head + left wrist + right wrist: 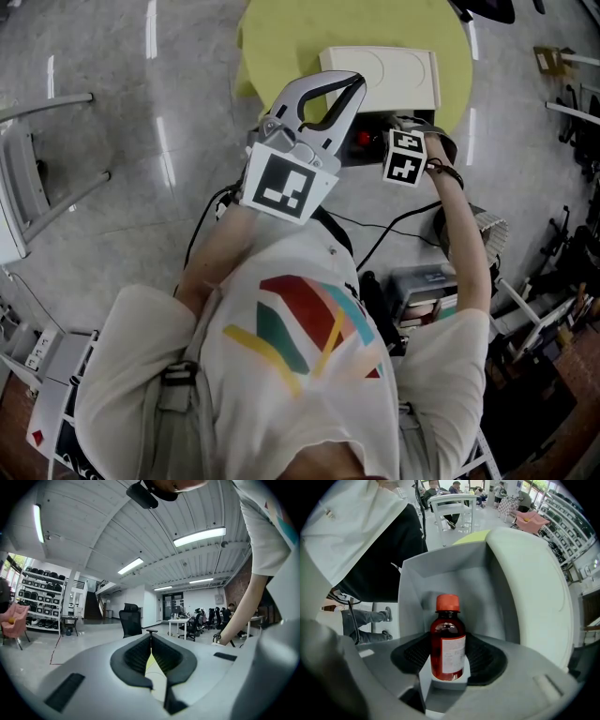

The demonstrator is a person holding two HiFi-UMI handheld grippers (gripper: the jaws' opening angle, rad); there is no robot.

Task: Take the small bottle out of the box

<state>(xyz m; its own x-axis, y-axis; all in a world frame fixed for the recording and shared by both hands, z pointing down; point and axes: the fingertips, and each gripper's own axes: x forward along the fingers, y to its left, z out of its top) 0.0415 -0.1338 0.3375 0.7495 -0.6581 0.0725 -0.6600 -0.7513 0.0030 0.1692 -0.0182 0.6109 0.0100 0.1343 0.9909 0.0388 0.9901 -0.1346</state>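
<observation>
Right claw on the small bottle, bottle not yet out of the box.

My right claw reaches into the open grey box on the yellow surface. Its pads look pressed on both sides of the red-capped bottle, though contact is hard to confirm from this angle. The bottle stands upright in a small white holder inside the box. My left claw is clenched, holds nothing, and is raised well away from the box. Grasp looks done; lifting out is left.
</observation>
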